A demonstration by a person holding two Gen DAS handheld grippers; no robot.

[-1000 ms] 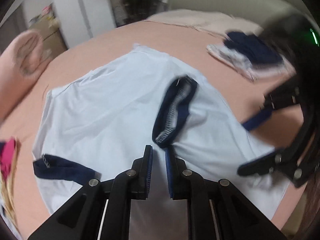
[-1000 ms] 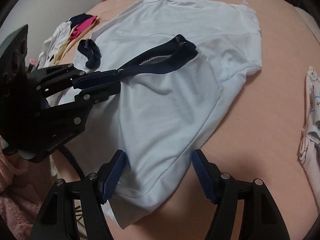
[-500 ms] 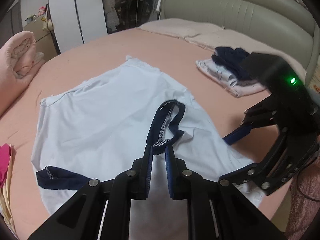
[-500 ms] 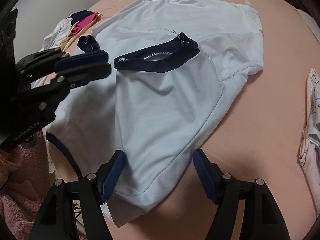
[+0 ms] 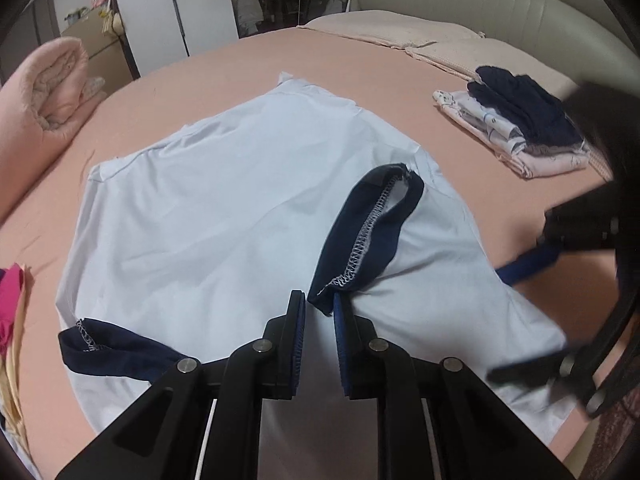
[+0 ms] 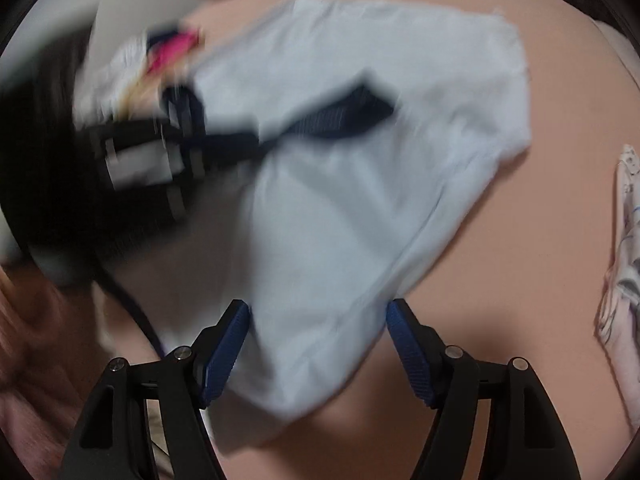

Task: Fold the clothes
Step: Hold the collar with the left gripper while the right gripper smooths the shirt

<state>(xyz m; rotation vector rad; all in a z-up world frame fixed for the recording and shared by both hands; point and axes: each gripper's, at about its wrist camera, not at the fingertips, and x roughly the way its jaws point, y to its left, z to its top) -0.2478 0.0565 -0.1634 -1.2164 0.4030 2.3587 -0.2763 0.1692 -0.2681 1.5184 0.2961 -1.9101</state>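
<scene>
Two tools over one white shirt spread flat on a pink bed. Left tool is nearly pressed together, a narrow gap showing, its tips at the near end of the navy collar; whether it pinches the collar, cannot tell. Collar band runs from 6 toward 1 o'clock, white overlock stitching exposed. Navy sleeve cuff lies at 8 o'clock. Right tool is spread wide, pads either side of the shirt's near corner, nothing pinched; this view is motion-blurred. Folded stack, dark item on top, sits at 2 o'clock, well apart from the shirt. Rolled pink blanket at 10 o'clock. Pink and yellow clothes at 9 o'clock edge. No readable writing or brand in either view.
</scene>
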